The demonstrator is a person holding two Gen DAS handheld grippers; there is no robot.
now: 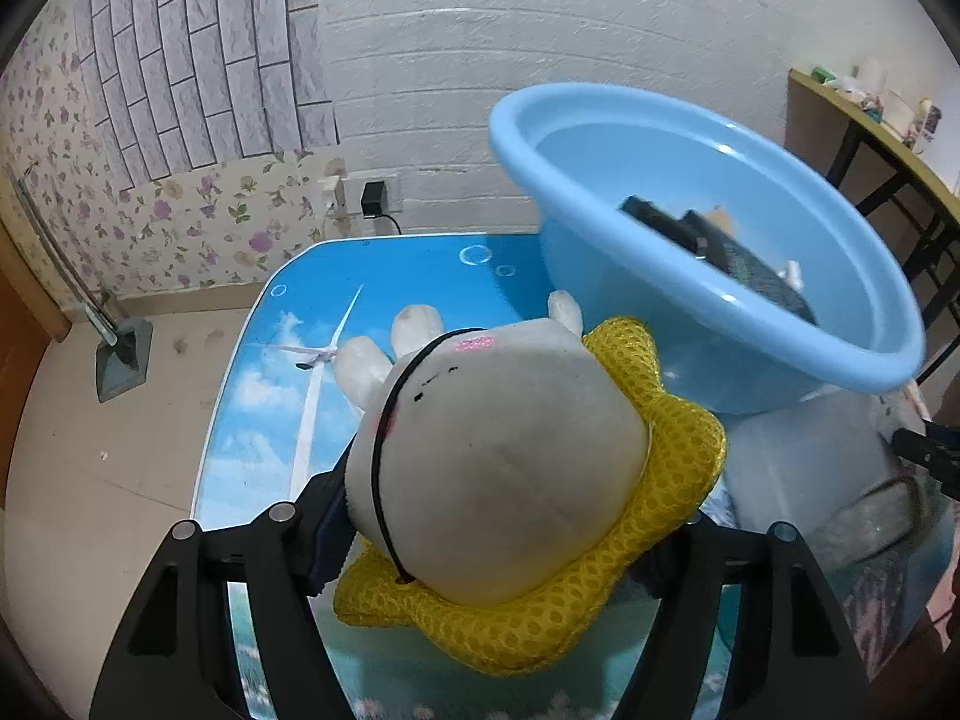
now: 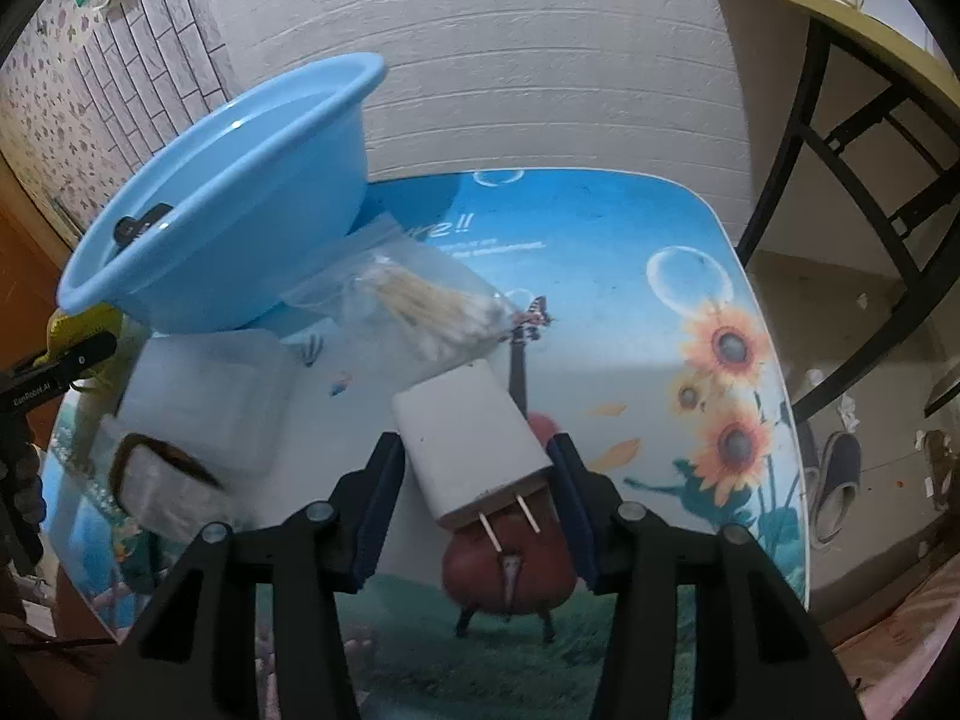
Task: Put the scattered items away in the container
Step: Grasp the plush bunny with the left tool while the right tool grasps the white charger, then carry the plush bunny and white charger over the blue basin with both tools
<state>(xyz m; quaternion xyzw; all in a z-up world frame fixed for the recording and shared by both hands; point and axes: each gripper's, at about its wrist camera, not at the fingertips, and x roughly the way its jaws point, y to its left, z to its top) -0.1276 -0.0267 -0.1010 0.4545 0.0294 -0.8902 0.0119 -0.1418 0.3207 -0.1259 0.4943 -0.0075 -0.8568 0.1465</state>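
My left gripper [image 1: 498, 534] is shut on a white plush toy [image 1: 498, 456] with a yellow mesh collar, held above the table just in front of the blue basin [image 1: 690, 324]. The basin holds a dark object [image 1: 708, 252]; it also shows in the right wrist view [image 2: 234, 204]. My right gripper [image 2: 474, 474] is shut on a white plug adapter [image 2: 468, 438], prongs pointing back at the camera. A clear bag of cotton swabs [image 2: 420, 306] lies beside the basin. A clear plastic box [image 2: 210, 396] and a clear pouch [image 2: 162, 492] lie to the left.
The picture-printed table [image 2: 660, 330] has its right edge near a dark-framed desk [image 2: 840, 138]. Slippers [image 2: 834, 474] lie on the floor. A wall socket with a black charger [image 1: 375, 198] is behind the table, and a dustpan [image 1: 120, 354] on the floor at left.
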